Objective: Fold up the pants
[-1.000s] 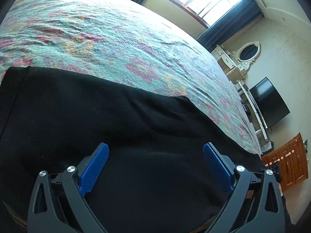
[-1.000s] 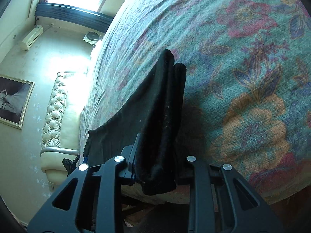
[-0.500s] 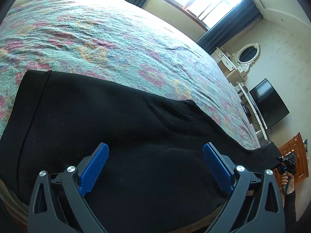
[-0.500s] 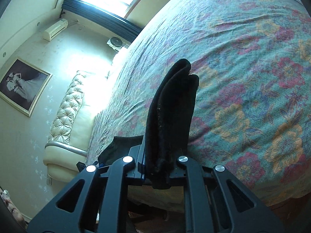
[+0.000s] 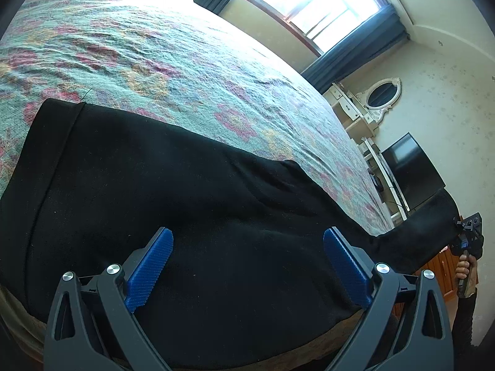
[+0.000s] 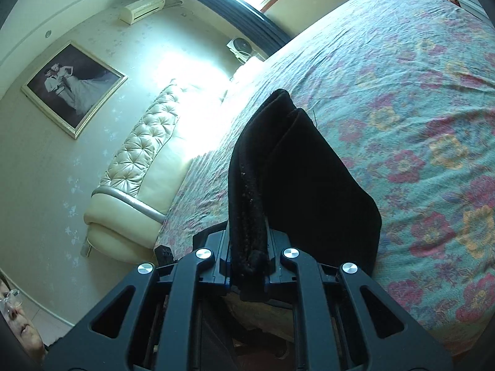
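Observation:
Black pants (image 5: 161, 185) lie along the near edge of a bed with a floral cover (image 5: 154, 61). My left gripper (image 5: 247, 247) is open, its blue pads (image 5: 151, 262) spread over the waist part of the pants, holding nothing. My right gripper (image 6: 249, 259) is shut on the leg end of the pants (image 6: 297, 179) and holds it lifted above the bed. In the left wrist view the lifted leg end (image 5: 427, 225) and the right gripper (image 5: 468, 238) show at the far right.
A tufted cream headboard (image 6: 139, 167) stands at the bed's left end. A TV (image 5: 408, 170), a white dresser with an oval mirror (image 5: 382, 95) and a wooden cabinet (image 5: 442, 266) stand past the bed's foot. A window (image 5: 309, 3) is behind.
My right gripper has lifted the leg end higher off the bed and swung it. My left gripper has drawn back a little, so more of the waistband shows.

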Action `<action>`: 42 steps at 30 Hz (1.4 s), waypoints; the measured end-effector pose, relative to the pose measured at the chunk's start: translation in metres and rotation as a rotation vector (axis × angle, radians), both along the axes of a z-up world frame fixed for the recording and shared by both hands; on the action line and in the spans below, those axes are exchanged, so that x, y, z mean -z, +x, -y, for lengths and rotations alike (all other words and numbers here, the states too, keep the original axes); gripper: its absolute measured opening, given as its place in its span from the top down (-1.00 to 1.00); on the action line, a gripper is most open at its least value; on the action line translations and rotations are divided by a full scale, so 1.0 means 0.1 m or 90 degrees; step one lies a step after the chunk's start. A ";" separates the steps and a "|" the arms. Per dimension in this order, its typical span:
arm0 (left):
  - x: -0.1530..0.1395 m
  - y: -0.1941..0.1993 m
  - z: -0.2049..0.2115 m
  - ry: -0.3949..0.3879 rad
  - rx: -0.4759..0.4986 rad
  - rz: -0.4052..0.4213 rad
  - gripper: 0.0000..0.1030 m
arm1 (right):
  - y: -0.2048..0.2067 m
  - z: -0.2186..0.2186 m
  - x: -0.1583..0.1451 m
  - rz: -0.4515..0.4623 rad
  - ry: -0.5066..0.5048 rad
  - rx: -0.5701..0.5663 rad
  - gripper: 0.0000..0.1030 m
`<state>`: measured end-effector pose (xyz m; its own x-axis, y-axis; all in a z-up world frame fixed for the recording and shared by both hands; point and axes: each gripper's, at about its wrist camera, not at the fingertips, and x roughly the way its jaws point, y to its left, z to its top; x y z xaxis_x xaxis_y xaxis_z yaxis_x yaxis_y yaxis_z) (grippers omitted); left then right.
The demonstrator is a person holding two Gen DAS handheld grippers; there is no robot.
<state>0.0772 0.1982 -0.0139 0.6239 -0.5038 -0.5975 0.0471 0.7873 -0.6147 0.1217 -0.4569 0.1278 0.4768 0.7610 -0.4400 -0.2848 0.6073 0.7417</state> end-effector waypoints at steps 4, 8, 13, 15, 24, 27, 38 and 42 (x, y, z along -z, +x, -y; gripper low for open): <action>0.00 -0.03 -0.05 -0.024 -0.009 -0.003 -0.88 | 0.07 -0.50 0.08 -0.008 -0.028 -0.042 0.75; 0.00 -0.05 -0.09 -0.044 -0.015 -0.005 -0.88 | 0.14 -0.95 0.29 -0.024 -0.056 -0.081 0.75; -0.01 -0.08 -0.10 -0.052 -0.022 -0.006 -0.88 | 0.19 -1.49 0.67 -0.037 -0.191 -0.090 0.75; 0.00 -0.08 -0.11 -0.053 -0.024 -0.007 -0.88 | 0.18 -1.70 0.83 -0.038 -0.251 -0.099 0.75; 0.00 -0.10 -0.12 -0.058 -0.029 -0.010 -0.88 | 0.09 -2.43 1.57 -0.027 -0.477 -0.129 0.75; 0.01 -0.08 -0.13 -0.062 -0.029 -0.010 -0.88 | 0.07 -2.56 1.69 -0.028 -0.493 -0.125 0.71; 0.02 -0.12 -0.17 -0.073 -0.033 -0.007 -0.88 | -0.02 -2.59 1.80 -0.051 -0.332 -0.141 -0.24; 0.01 -0.14 -0.18 -0.076 -0.034 -0.006 -0.88 | 0.00 -2.49 1.80 -0.063 -0.270 -0.116 -0.27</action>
